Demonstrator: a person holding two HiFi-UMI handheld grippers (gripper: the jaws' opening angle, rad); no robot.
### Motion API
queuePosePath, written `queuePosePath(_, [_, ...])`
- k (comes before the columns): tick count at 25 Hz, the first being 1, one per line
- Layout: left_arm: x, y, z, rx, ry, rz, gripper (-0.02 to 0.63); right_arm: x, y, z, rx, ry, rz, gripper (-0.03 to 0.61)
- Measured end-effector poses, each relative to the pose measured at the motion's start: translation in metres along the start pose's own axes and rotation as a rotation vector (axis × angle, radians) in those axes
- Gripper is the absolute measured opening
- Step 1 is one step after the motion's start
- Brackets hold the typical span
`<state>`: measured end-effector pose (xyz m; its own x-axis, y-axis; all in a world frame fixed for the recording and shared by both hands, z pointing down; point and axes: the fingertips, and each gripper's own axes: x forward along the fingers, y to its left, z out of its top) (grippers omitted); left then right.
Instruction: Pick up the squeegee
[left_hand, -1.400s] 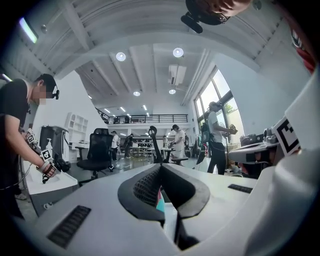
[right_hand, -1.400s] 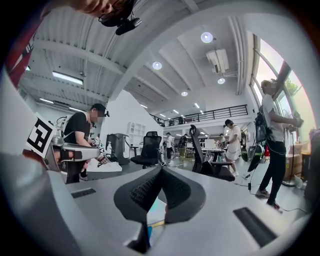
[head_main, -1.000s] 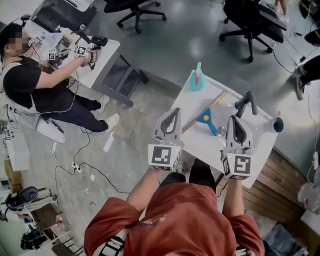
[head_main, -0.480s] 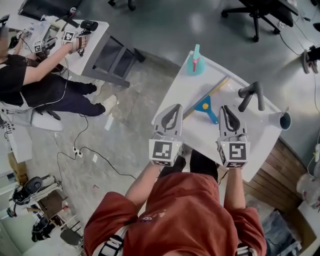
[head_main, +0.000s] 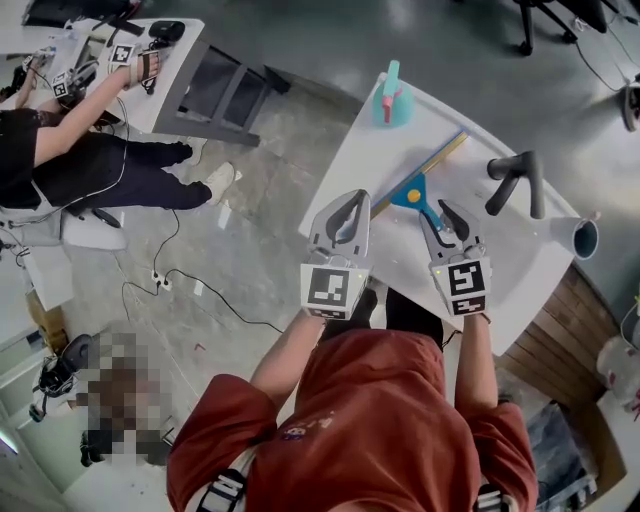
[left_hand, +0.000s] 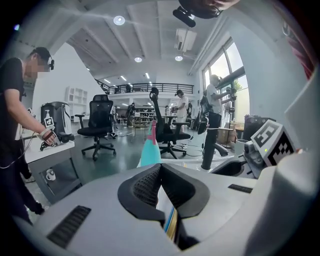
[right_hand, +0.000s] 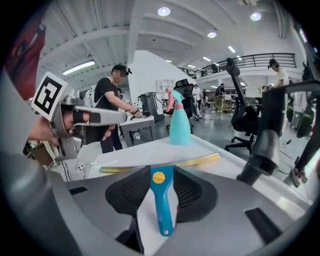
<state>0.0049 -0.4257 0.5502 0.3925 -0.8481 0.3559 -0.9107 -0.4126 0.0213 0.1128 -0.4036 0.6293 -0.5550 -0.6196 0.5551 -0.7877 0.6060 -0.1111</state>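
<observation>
The squeegee (head_main: 415, 195), with a blue handle and a long yellow blade, lies on the small white table (head_main: 365, 165). My right gripper (head_main: 447, 222) is low over the handle's near end, its jaws opening. In the right gripper view the blue handle (right_hand: 161, 200) lies between the pads of the right gripper (right_hand: 162, 171), which do not press on it. My left gripper (head_main: 340, 222) hovers at the table's near left edge, shut and empty. In the left gripper view the left gripper (left_hand: 160, 170) has its tips together, and a strip of the squeegee blade (left_hand: 171, 225) shows below them.
A teal spray bottle (head_main: 391, 100) stands at the table's far corner. A dark grey L-shaped tool (head_main: 515, 180) and a funnel-like cup (head_main: 578, 237) sit to the right. A seated person (head_main: 60, 150) works at another table far left. Cables lie on the floor.
Both grippers have come down towards the table. The right gripper's jaws went from shut to open and now sit either side of the squeegee handle.
</observation>
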Motion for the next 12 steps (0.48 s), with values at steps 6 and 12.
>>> queuePosePath(6, [0.016,-0.009,-0.016,0.01,0.044,-0.002,0.015,0.026,0.001,-0.046,-0.122,0.13,0.045,0.176])
queuePosePath(12, [0.024,-0.014,-0.024,0.017,0.062,0.001,0.015,0.047,-0.001,-0.074,-0.184,0.189,0.07,0.178])
